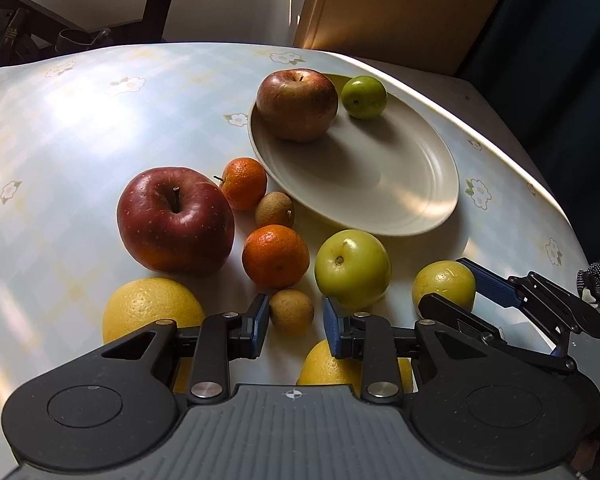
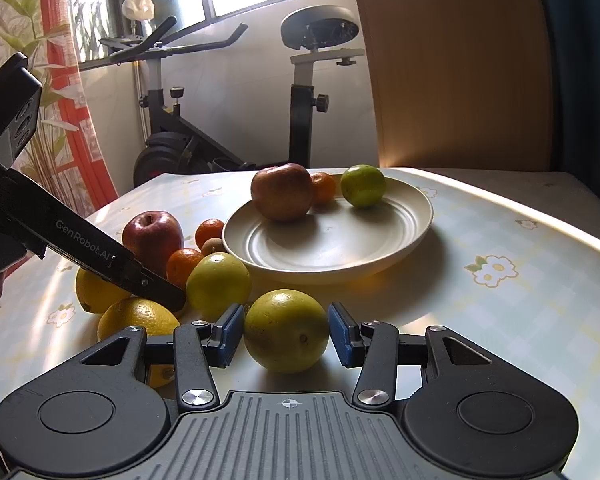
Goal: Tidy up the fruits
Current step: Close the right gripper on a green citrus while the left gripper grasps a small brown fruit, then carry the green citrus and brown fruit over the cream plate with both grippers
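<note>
The counter point(image 1: 80, 120), covered in a pale checked cloth with small flowers, has open room on its far left side and again to the right of the cream plate point(image 1: 380, 192); its right edge curves down close past the plate, lit by a sun strip.

The fruit off the plate sits bunched at the near side. Counted there: one large red apple point(image 1: 175, 220), two tangerines point(image 1: 275, 255), two small brown round fruits point(image 1: 291, 312), one green fruit point(image 1: 352, 274), one yellow-green fruit point(image 2: 286, 330) and two yellow citrus point(image 1: 150, 308).

On the plate, one russet apple point(image 1: 297, 105) and one small green fruit point(image 1: 364, 97) rest near the far rim. In the right wrist view a third tangerine shows behind the apple; whether it lies on the plate I cannot tell.

The left hand-held gripper point(image 1: 296, 322) has its pads drawn close on either side of a brown fruit, with slim gaps showing, not touching. The right hand-held gripper point(image 2: 286, 334) is clamped on the yellow-green fruit, just beside the plate's near rim.
</note>
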The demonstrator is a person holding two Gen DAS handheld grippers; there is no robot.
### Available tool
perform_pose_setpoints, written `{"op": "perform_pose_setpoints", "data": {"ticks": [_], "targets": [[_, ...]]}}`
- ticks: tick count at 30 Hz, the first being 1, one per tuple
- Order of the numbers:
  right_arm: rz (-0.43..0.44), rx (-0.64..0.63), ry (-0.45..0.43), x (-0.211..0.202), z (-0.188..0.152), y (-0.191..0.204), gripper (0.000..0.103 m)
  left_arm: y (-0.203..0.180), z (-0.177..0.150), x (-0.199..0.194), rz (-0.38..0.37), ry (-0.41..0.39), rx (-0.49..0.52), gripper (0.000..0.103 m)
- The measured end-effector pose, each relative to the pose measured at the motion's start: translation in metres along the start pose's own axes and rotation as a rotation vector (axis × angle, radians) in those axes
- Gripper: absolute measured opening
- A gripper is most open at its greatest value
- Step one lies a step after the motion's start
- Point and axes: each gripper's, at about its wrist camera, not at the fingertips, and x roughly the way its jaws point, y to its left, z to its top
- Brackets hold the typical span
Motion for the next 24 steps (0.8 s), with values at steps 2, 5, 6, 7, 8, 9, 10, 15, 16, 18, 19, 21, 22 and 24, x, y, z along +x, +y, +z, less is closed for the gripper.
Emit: {"op": "perform_pose_setpoints", "data": {"ticks": [2,5,6,7,8,9,10,15,16,18,19,21,22,24], "targets": [[0.0,0.0,0.0,0.0,0.0,0.0,0.043,-0.002,-0.001,0.0,0.018,-0.006,0.017,0.026],[0.0,0.0,0.0,0.0,0.0,0.0,0.043,-0.007,-0.002,-0.001,0.034,-0.019,0.043,0.026],[0.0,0.0,0.0,0.0,0.0,0.0,0.043,-0.007,-0.002,-0.002,0.033,-0.025,0.043,0.026],[0.0,0.0,0.0,0.0,0.0,0.0,0.043,-0.007,-0.002,-0.003,0.028,-0.029,0.038,0.026],[0.0,0.0,0.0,0.0,0.0,0.0,0.043,-0.007,-0.002,-0.004,0.023,-0.031,0.033,0.026],[0.0,0.0,0.0,0.0,0.0,0.0,0.043,-0.007,-0.002,-0.005,0.019,-0.037,0.028,0.026],[0.0,0.0,0.0,0.0,0.0,0.0,0.043,-0.006,-0.002,-0.007,0.017,-0.041,0.026,0.026],[-0.001,-0.001,-0.002,0.0,0.0,0.0,0.043,-0.006,-0.001,-0.014,0.014,-0.063,0.023,0.026],[-0.005,-0.005,-0.005,-0.001,0.0,0.001,0.043,-0.006,-0.001,-0.016,0.015,-0.067,0.023,0.026],[-0.011,-0.022,-0.014,-0.002,-0.001,0.004,0.043,-0.007,0.001,-0.022,0.018,-0.082,0.036,0.026],[-0.011,-0.028,-0.017,-0.002,-0.001,0.005,0.043,-0.008,0.002,-0.024,0.018,-0.09,0.043,0.026],[-0.008,-0.039,-0.028,-0.004,-0.001,0.007,0.043,-0.011,0.007,-0.03,0.013,-0.111,0.055,0.026],[-0.009,-0.04,-0.031,-0.005,-0.001,0.007,0.043,-0.011,0.008,-0.032,0.009,-0.118,0.057,0.026],[-0.015,-0.032,-0.036,-0.006,0.0,0.006,0.043,-0.013,0.013,-0.037,-0.003,-0.133,0.057,0.026]]}}
